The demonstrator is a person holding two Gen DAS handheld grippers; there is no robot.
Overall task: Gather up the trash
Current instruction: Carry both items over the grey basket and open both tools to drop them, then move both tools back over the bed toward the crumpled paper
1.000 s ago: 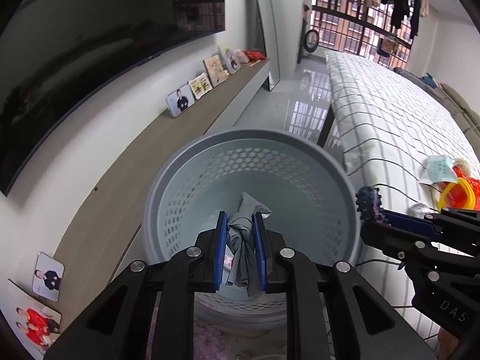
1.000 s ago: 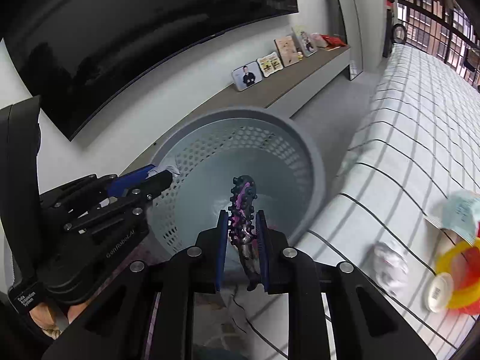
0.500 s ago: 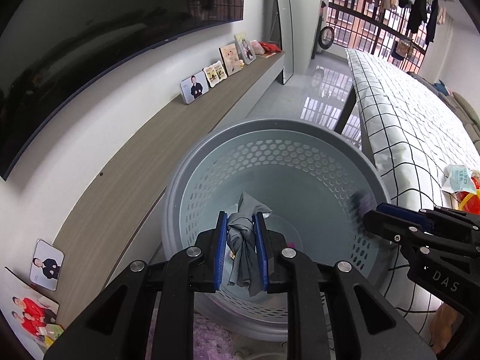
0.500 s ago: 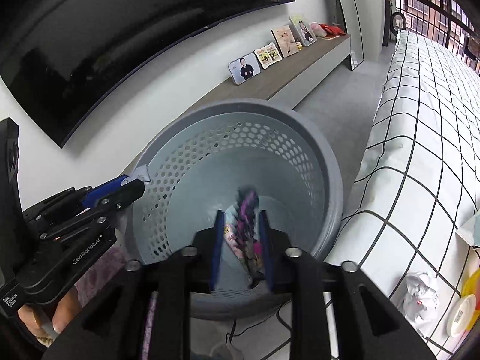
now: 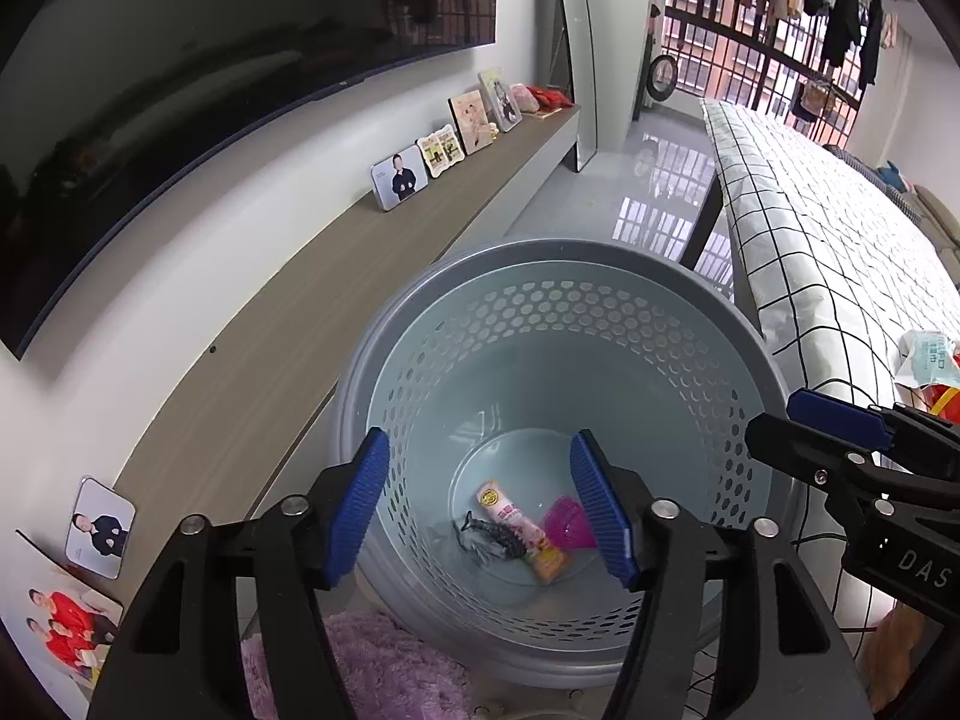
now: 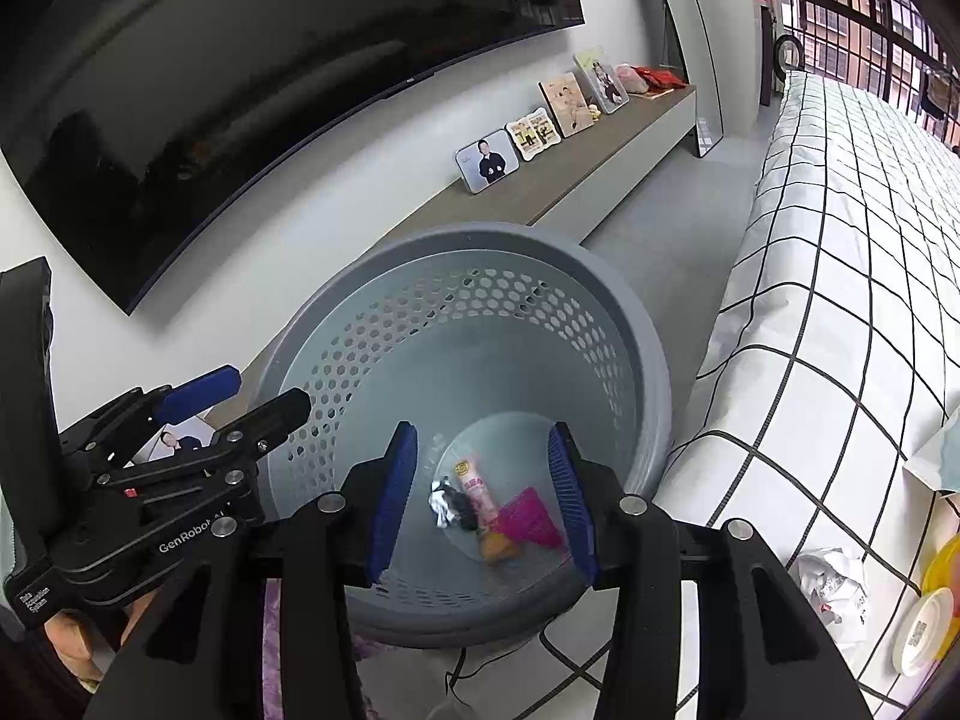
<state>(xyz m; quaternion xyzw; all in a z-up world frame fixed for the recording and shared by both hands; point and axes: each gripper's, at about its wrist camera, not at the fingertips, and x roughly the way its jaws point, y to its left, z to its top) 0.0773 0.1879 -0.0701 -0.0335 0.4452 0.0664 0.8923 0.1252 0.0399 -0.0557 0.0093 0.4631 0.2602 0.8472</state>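
Both tools, left (image 5: 480, 507) and right (image 6: 483, 495), gape empty above the basket (image 5: 558, 258) beside the bed (image 6: 840, 312).

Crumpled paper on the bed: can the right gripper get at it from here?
Probably yes. The right gripper is open and empty over the basket; the crumpled paper lies uncovered on the bed beside it, nothing between.

A pale grey-blue basket (image 5: 558, 312) pierced with rows of round holes holds a pink wrapper (image 5: 517, 525), a magenta piece (image 5: 567, 531) and a dark grey scrap (image 5: 483, 540), beside a white bedcover (image 6: 840, 276) checked in thin black lines and a fluffy lilac rug (image 5: 384, 666).
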